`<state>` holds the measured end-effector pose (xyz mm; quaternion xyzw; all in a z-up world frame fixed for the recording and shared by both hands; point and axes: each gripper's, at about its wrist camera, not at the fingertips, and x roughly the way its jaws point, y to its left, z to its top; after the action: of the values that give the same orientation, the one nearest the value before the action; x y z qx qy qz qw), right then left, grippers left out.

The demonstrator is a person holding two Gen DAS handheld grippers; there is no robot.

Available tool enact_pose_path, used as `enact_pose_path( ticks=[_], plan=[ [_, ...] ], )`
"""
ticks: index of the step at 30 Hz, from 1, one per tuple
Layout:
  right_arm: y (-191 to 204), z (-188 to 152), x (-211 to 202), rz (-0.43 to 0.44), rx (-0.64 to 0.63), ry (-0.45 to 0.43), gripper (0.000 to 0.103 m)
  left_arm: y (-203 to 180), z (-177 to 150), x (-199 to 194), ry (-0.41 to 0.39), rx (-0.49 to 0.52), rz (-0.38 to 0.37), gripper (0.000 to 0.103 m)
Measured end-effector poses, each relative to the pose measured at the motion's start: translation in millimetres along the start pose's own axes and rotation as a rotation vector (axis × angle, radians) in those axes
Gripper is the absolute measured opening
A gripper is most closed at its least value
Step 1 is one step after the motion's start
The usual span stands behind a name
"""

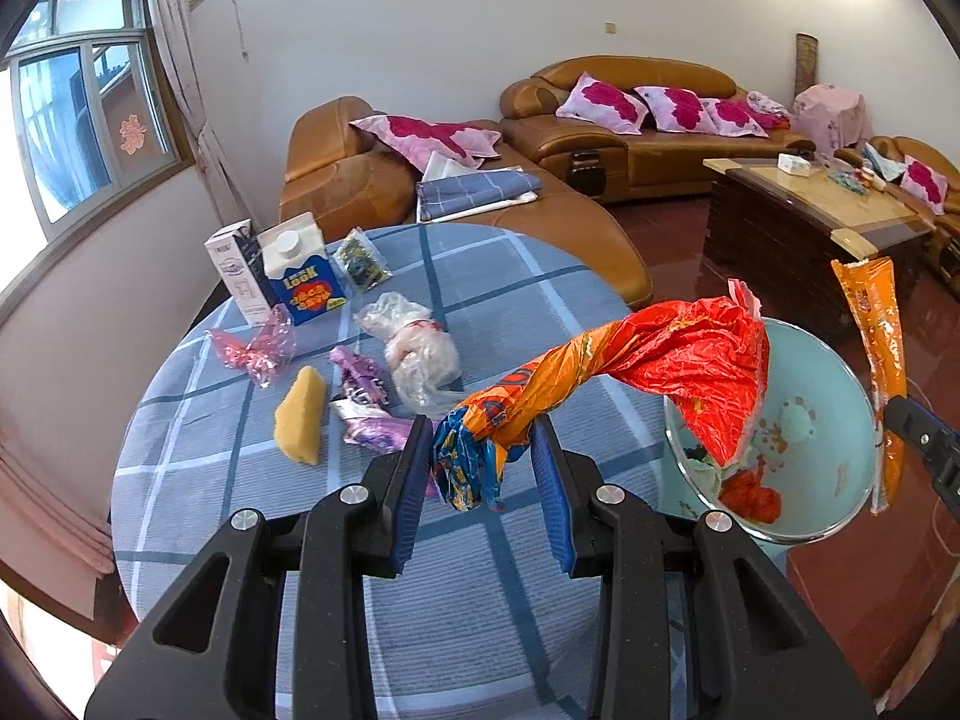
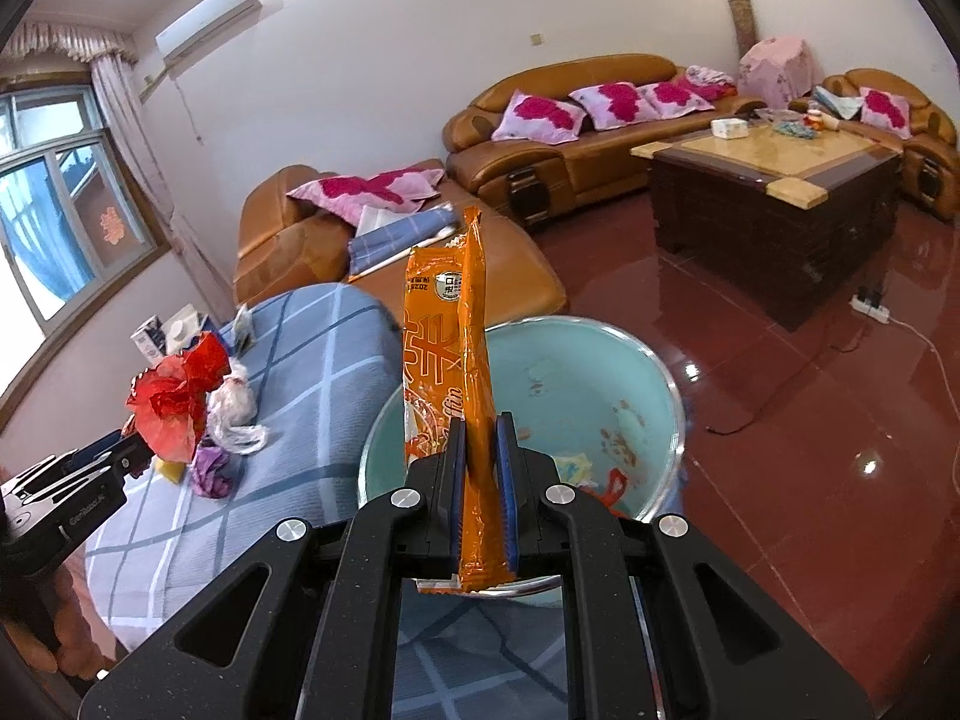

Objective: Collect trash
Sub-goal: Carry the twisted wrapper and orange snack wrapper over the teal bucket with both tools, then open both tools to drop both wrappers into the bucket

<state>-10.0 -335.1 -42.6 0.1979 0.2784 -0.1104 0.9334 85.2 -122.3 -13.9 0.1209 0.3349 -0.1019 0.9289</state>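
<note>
Left gripper (image 1: 483, 459): lower centre of frame, clamped on the twisted end of a red-orange foil bag (image 1: 678, 372), whose crumpled far end hangs over the rim of a light-blue bin (image 1: 840, 372) at right. Right gripper (image 2: 480, 474): lower centre, closed on an upright orange snack wrapper (image 2: 447, 360) above the bin (image 2: 600, 372). Remaining on the checked tablecloth (image 1: 480, 276), left of frame: blue carton (image 1: 303, 279), white carton (image 1: 237, 270), yellow sponge (image 1: 300, 414), clear plastic bag (image 1: 414, 348), purple wrapper (image 1: 366, 402)

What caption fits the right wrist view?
Right gripper holds an orange wrapper above the bin.
</note>
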Motion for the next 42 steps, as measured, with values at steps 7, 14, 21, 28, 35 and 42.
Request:
enact_pose_path(
  ticks=[7, 14, 21, 28, 35, 42],
  plan=[
    [-16.7, 1.0, 4.4, -0.089, 0.009, -0.012, 0.011, -30.4, 6.4, 9.6, 0.017, 0.028, -0.03, 0.034],
    [-29.7, -5.0, 20.5, -0.121, 0.052, 0.019, 0.011, -72.1, 5.7, 28.2, 0.032, 0.093, -0.039, 0.034],
    [-34.6, -9.8, 42.0, -0.152, 0.057, 0.049, 0.011, -107.0, 0.5, 56.4, 0.08, 0.139, -0.022, 0.034],
    [-47.3, -13.3, 53.7, -0.144, 0.093, 0.075, 0.011, -128.2, -0.9, 70.8, 0.109, 0.16, -0.016, 0.035],
    [-54.5, -15.5, 58.8, -0.093, 0.139, 0.077, 0.022, -139.0, -3.9, 79.4, 0.144, 0.176, -0.029, 0.042],
    [-55.7, -9.1, 34.5, -0.115, 0.154, -0.029, 0.036, -136.2, -1.3, 66.1, 0.119, 0.162, -0.06, 0.068]
  ],
)
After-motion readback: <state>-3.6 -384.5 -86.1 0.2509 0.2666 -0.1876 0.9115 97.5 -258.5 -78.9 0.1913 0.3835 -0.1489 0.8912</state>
